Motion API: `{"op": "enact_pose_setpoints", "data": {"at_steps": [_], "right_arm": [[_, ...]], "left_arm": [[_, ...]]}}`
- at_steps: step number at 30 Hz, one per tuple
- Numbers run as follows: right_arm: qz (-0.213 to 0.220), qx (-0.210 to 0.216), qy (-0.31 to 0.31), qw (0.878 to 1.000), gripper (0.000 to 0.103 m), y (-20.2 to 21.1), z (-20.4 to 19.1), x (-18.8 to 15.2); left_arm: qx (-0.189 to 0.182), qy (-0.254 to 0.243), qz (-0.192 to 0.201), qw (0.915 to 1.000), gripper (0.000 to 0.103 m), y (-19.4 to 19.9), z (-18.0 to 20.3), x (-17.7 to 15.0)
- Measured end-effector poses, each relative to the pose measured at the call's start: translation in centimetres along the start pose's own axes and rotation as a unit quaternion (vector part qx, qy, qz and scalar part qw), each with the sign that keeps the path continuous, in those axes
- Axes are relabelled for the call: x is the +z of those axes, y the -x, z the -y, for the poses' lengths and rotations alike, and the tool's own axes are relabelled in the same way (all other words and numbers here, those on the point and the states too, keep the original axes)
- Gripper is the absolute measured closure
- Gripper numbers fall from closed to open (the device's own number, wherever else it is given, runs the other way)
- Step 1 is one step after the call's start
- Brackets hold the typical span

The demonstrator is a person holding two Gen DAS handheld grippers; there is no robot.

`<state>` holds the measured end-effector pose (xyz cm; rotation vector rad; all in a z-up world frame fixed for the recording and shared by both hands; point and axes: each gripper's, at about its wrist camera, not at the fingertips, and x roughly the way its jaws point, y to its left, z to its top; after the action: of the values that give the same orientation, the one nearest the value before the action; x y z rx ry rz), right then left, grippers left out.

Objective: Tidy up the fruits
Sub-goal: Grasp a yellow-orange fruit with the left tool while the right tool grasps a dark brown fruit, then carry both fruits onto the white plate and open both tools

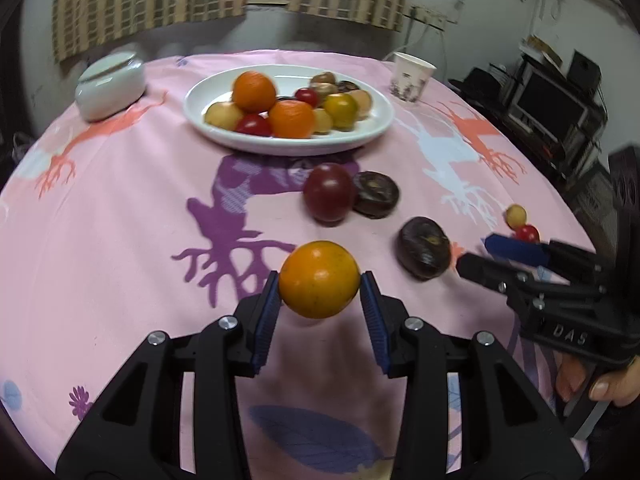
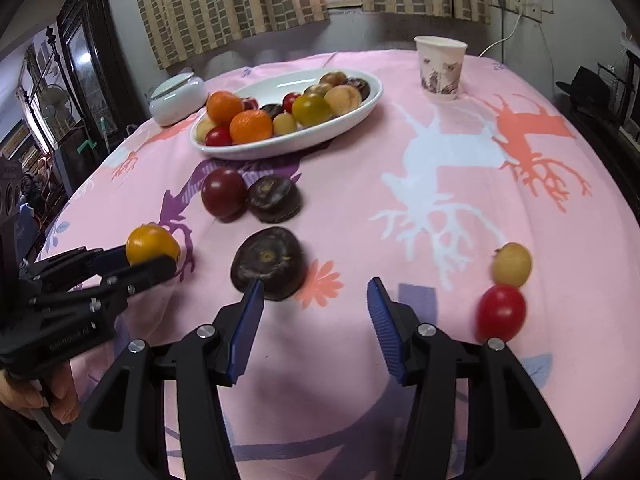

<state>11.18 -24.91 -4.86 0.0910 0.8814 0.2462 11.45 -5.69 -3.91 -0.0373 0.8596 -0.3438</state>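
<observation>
**Orange fruit held in your left gripper above a pink tablecloth**

Your left gripper (image 1: 319,292) has closed its blue pads on a small orange fruit (image 1: 319,279), one pad touching each side. The fruit sits at the near middle of the table, and a faint shadow shows on the cloth beneath it.

Your right gripper (image 2: 316,300) stands partly open with nothing between its pads — it hangs over bare cloth at the near edge. Just beyond its left pad lies a dark purple fruit (image 2: 267,262), close to the pad, though whether they touch cannot be told. To the right of this gripper a red tomato (image 2: 501,313) and a pale yellow fruit (image 2: 512,264) lie touching each other, the yellow one farther away.

Farther out, near the middle of the table, a dark red tomato (image 1: 329,193) rests against a second dark purple fruit (image 1: 376,194) on its right.

Beyond them stands a white oval plate (image 1: 200,96) already holding a heap of fruit — two oranges, red tomatoes, yellow and greenish pieces, and some dark ones at the far end. A white lidded jar (image 1: 110,85) stands to the plate's left and a paper cup (image 1: 409,76) to its right, both at the far side of the pink tablecloth (image 1: 120,220).
</observation>
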Motion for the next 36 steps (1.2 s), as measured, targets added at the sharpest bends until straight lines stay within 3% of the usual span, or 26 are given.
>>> {"op": "enact_pose_setpoints", "data": {"at_steps": [7, 13, 18, 36], "right_arm": [[-0.021, -0.02, 0.051, 0.998, 0.049, -1.7, -3.5, 0.3], [-0.04, -0.035, 0.037, 0.998, 0.049, -3.5, -4.5, 1.4], [-0.016, -0.045, 0.04, 0.998, 0.052, -3.4, -4.7, 0.9], [0.033, 0.003, 0.021, 0.999, 0.052, 0.3, -4.1, 2.2]], "left_arm": [[-0.012, 0.015, 0.0, 0.9998, 0.062, 0.3, -1.3, 0.0], [-0.02, 0.017, -0.004, 0.9996, 0.062, 0.2, -1.5, -0.1], [-0.018, 0.027, -0.005, 0.9995, 0.062, 0.0, -2.0, 0.1], [0.004, 0.017, 0.012, 0.9998, 0.062, 0.8, -1.3, 1.1]]}}
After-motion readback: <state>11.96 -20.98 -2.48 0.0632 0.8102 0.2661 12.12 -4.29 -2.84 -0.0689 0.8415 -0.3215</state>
